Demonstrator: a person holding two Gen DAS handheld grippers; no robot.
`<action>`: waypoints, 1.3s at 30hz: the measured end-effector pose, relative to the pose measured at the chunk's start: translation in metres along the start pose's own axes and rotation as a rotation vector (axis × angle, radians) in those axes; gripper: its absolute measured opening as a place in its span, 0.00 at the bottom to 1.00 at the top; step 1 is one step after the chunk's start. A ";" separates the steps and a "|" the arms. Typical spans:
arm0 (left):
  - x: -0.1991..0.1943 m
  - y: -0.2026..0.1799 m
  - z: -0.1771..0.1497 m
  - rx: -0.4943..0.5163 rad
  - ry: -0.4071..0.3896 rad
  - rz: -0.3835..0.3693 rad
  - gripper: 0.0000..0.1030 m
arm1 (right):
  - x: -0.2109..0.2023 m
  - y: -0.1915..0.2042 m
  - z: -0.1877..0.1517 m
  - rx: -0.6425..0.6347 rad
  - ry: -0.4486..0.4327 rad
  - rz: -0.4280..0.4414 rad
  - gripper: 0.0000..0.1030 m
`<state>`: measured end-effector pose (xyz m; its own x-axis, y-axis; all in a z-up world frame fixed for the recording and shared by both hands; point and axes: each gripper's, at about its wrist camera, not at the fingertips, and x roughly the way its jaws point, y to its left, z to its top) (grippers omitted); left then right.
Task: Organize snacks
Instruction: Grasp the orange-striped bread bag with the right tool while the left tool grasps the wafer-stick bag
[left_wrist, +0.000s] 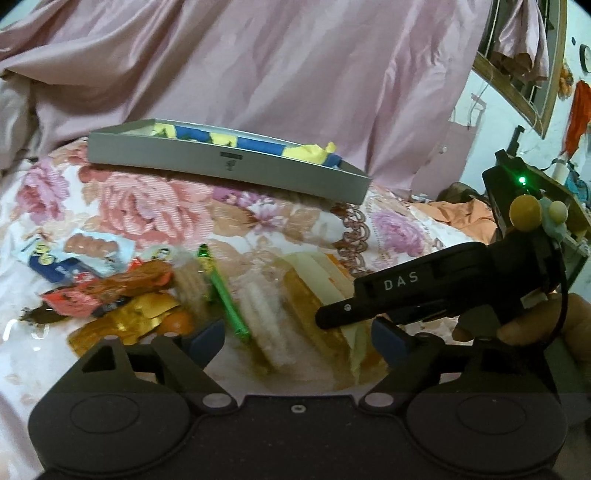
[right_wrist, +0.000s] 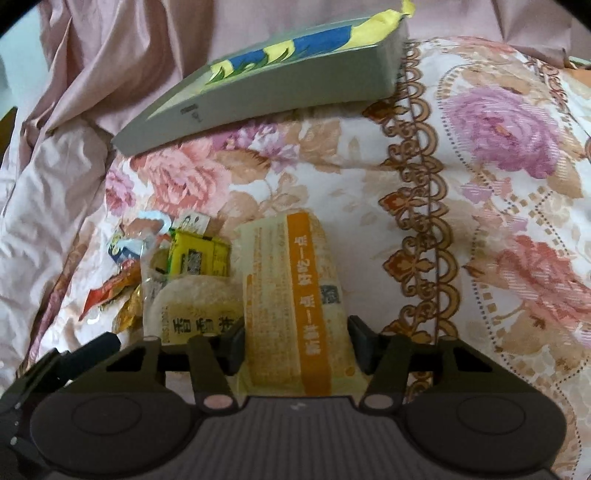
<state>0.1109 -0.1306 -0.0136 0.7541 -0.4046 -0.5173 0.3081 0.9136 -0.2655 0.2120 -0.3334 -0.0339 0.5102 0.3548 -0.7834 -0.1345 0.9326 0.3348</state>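
A pile of wrapped snacks lies on a floral bedspread. A long cream packet with an orange stripe (right_wrist: 295, 295) lies between the fingers of my right gripper (right_wrist: 297, 349); the jaws stand wide on both sides of it and I cannot tell if they touch it. The packet also shows in the left wrist view (left_wrist: 325, 295). My left gripper (left_wrist: 297, 338) is open and empty above a round cracker pack (left_wrist: 262, 310) and a green stick (left_wrist: 223, 295). A grey box (left_wrist: 229, 162) far behind holds a blue-and-yellow packet (left_wrist: 258, 142).
Red, gold and blue-white wrappers (left_wrist: 110, 291) lie at the left of the pile. A yellow packet (right_wrist: 197, 254) and a round rice cake pack (right_wrist: 195, 306) sit left of the cream packet. The right gripper's body (left_wrist: 443, 288) reaches in from the right. Pink satin cloth (left_wrist: 258, 66) is behind.
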 end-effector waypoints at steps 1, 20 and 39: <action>0.003 -0.001 0.001 -0.005 0.004 -0.004 0.83 | -0.001 -0.002 0.000 0.008 -0.002 0.000 0.58; 0.046 0.000 0.011 -0.085 0.075 0.048 0.47 | -0.003 -0.035 0.004 0.156 0.015 0.089 0.62; 0.047 0.006 0.008 -0.057 0.078 0.151 0.21 | 0.003 -0.026 0.002 0.092 0.025 0.057 0.66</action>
<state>0.1535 -0.1436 -0.0332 0.7413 -0.2672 -0.6157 0.1596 0.9612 -0.2249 0.2193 -0.3567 -0.0441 0.4821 0.4097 -0.7744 -0.0838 0.9014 0.4248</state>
